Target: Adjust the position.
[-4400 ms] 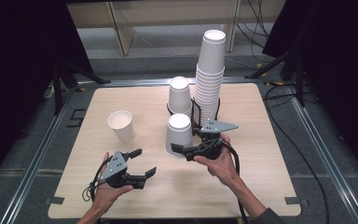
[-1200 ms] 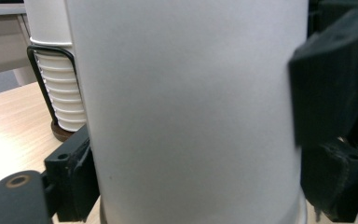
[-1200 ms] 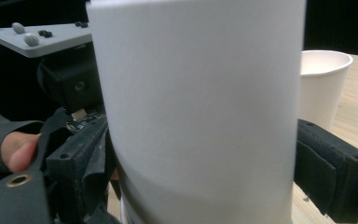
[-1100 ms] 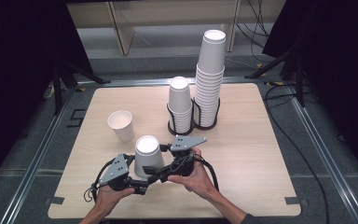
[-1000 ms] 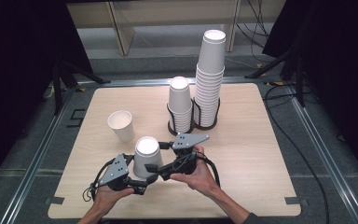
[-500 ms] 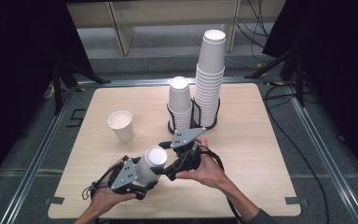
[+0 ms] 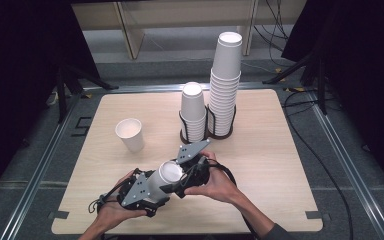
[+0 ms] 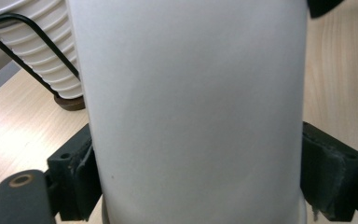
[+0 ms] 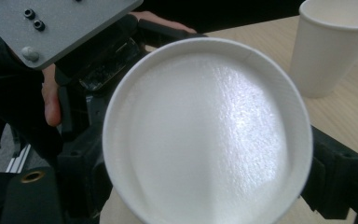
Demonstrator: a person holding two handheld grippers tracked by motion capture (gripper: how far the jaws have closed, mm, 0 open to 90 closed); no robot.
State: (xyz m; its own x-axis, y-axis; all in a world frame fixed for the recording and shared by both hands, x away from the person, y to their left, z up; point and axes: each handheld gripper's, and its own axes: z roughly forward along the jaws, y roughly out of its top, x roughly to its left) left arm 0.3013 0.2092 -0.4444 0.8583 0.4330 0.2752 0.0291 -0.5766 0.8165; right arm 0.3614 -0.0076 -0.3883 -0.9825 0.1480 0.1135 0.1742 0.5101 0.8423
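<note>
A white paper cup (image 7: 167,175) hangs tilted above the table's front edge, its closed round end turned toward my right gripper (image 7: 184,181). My left gripper (image 7: 152,189) is shut on the cup's wall (image 8: 191,102), with a black pad pressed on each side. In the right gripper view the cup's round end (image 9: 205,135) sits between the jaws of the right gripper (image 9: 205,184), which is shut on it. The left gripper's grey plate (image 9: 56,23) shows just behind the cup. Both hands sit close together.
A single upright paper cup (image 7: 129,134) stands at the left middle of the table (image 7: 280,165). A short stack (image 7: 192,112) and a tall stack (image 7: 225,80) of upturned cups stand in a black wire holder (image 7: 207,134) at the back centre. Cables trail off to the right.
The cup has tipped from upright to a lean, closed end toward the right gripper. The left gripper has turned so its grey plate faces up. Both hands stayed near the front edge.
</note>
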